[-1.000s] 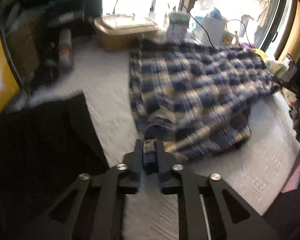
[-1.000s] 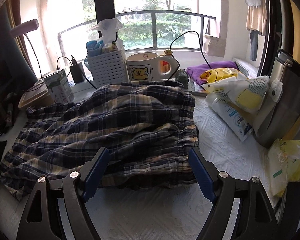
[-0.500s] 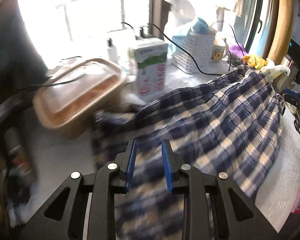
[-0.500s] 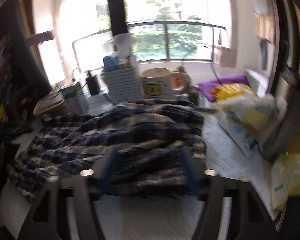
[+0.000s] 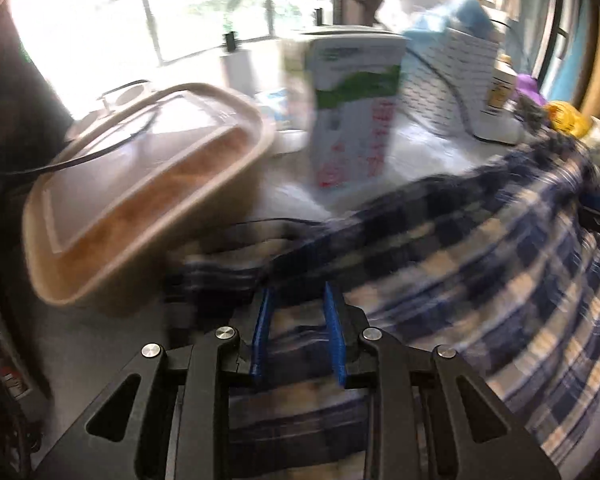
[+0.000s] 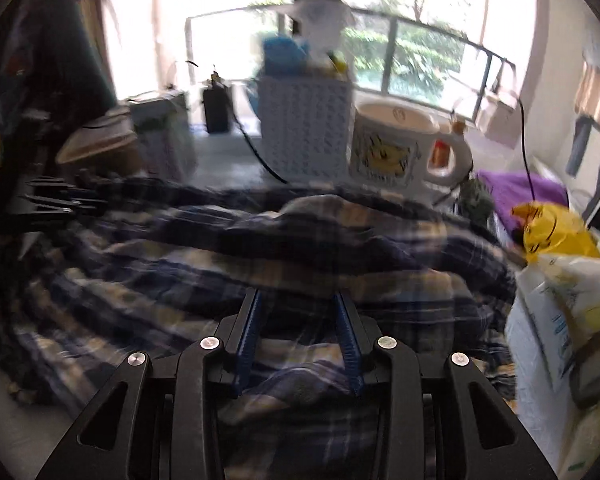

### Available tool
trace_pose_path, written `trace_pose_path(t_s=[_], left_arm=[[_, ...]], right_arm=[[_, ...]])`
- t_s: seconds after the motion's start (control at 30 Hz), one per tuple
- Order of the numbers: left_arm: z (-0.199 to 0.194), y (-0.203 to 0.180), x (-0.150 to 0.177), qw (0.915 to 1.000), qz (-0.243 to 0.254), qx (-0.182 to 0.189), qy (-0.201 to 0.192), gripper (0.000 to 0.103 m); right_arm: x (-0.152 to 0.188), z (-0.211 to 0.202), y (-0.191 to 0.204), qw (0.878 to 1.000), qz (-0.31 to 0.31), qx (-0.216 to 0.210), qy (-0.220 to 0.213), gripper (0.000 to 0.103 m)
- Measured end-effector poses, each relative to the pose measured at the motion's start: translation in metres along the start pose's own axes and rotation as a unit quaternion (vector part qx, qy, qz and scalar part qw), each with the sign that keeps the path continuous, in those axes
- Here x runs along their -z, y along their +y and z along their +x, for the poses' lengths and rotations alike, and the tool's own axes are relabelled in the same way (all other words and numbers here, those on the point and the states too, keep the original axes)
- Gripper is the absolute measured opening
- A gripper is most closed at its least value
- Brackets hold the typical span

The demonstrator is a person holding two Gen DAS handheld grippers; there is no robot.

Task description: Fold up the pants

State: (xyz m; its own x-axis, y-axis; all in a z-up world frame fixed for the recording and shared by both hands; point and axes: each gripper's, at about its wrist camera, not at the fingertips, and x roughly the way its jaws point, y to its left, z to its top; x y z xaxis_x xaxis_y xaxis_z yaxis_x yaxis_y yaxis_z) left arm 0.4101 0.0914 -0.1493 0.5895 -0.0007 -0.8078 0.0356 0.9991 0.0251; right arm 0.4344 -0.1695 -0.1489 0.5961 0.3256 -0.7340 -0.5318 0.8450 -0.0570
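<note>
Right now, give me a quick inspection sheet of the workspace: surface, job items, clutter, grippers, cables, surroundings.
Surface: white textured cover, mostly under cloth and clutter.
Job's things: plaid pants spread out and rumpled, not neatly folded.
Clutter: tan lidded container, carton, white basket, mug, purple cloth, yellow bag.
Grippers: left gripper over the pants, jaws narrow, pads apart; grip unclear from blur. Right gripper closing, with plaid cloth between its jaws.
Cables: black cable across the container lid; black cord beside the basket.
Surroundings: bright window with railing, trees outside.
</note>
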Motion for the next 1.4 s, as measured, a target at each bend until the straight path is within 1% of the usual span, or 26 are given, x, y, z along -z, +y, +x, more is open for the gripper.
trace_pose_path(t_s=[0.07,0.17,0.27,0.4,0.47,0.53,0.6,0.63,0.87,1.0,1.07,1.2,1.3,1.4], left_arm=[[-0.002,0.009,0.002,0.9998,-0.01,-0.016,-0.002,0.026],[-0.012,0.019,0.005,0.9992,-0.027,-0.029,-0.008,0.026],[-0.027,0.025,0.011,0.9987,-0.04,-0.026,-0.018,0.026],[-0.055,0.027,0.022,0.9978,-0.049,-0.02,-0.041,0.026],[-0.073,0.024,0.029,0.9969,-0.055,-0.003,-0.056,0.026],[-0.083,0.022,0.03,0.9965,-0.055,0.012,-0.062,0.026],[-0.093,0.011,0.035,0.9959,-0.053,0.027,-0.068,0.026],[-0.099,0.006,0.041,0.9954,-0.054,0.038,-0.069,0.026],[-0.107,-0.039,0.071,0.9934,-0.046,0.094,-0.047,0.026],[-0.107,-0.078,0.08,0.9911,-0.026,0.126,-0.036,0.026],[-0.105,-0.093,0.083,0.9902,-0.015,0.135,-0.032,0.026],[-0.104,-0.111,0.093,0.989,-0.011,0.146,-0.018,0.026],[-0.104,-0.119,0.102,0.9895,0.001,0.144,-0.011,0.026],[-0.098,-0.119,0.113,0.9901,-0.003,0.14,0.005,0.026]], right_arm=[[0.002,0.012,-0.006,1.0,0.009,0.014,0.015,0.039],[0.002,0.015,-0.013,0.999,0.029,0.02,0.014,0.037],[-0.002,0.011,-0.014,0.999,0.043,0.029,0.009,0.038],[-0.007,-0.01,-0.017,0.998,0.056,0.033,-0.016,0.039],[-0.006,-0.024,-0.019,0.997,0.061,0.036,-0.027,0.04],[-0.005,-0.035,-0.021,0.996,0.065,0.039,-0.035,0.045],[-0.002,-0.047,-0.022,0.996,0.073,0.041,-0.043,0.058],[0.0,-0.053,-0.023,0.995,0.078,0.042,-0.046,0.06],[0.032,-0.087,-0.036,0.99,0.117,0.06,-0.052,0.062],[0.058,-0.093,-0.049,0.986,0.15,0.06,-0.043,0.062],[0.068,-0.093,-0.056,0.984,0.168,0.056,-0.037,0.062],[0.083,-0.091,-0.064,0.98,0.194,0.043,-0.026,0.062],[0.092,-0.087,-0.068,0.977,0.212,0.037,-0.014,0.062],[0.103,-0.08,-0.073,0.97,0.243,0.013,-0.003,0.062]])
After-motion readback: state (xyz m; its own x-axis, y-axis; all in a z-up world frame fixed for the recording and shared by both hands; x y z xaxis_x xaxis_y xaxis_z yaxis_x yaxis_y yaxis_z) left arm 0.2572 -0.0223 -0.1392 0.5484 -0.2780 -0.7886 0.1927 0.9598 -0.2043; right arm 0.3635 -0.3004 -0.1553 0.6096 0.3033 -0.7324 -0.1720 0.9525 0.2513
